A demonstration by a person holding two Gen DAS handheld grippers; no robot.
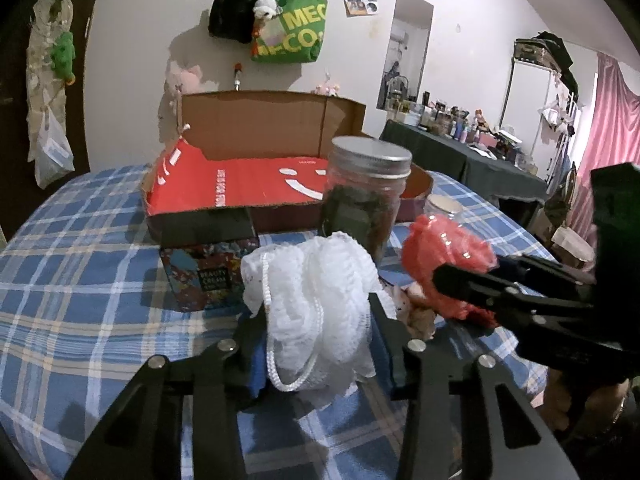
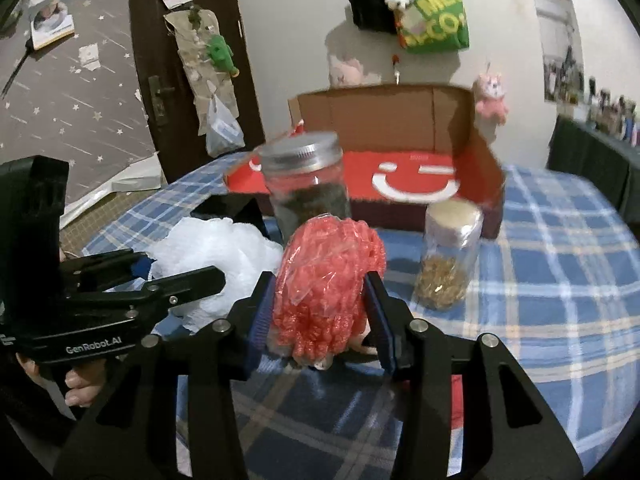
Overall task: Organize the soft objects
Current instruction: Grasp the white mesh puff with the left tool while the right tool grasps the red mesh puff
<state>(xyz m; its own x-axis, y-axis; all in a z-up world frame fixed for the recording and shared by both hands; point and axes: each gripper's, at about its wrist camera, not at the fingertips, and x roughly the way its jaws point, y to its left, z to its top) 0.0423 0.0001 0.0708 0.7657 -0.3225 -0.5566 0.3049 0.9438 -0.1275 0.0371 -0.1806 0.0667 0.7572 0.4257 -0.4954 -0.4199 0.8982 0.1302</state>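
Observation:
My left gripper point(image 1: 316, 312) is shut on a white mesh bath sponge point(image 1: 316, 292) with a rope loop, held just above the checked cloth. My right gripper point(image 2: 326, 304) is shut on a red mesh sponge in clear wrap point(image 2: 328, 280); it also shows in the left wrist view point(image 1: 444, 264), to the right of the white one. The white sponge shows in the right wrist view point(image 2: 216, 256), to the left. An open cardboard box with a red floor point(image 1: 256, 188) point(image 2: 400, 168) stands behind both.
A tall jar with a metal lid point(image 1: 364, 196) point(image 2: 308, 196) stands right behind the sponges. A smaller jar with golden contents point(image 2: 448, 256) is to the right. A printed cream box point(image 1: 208, 272) sits to the left. The blue checked tablecloth point(image 1: 80, 280) covers the table.

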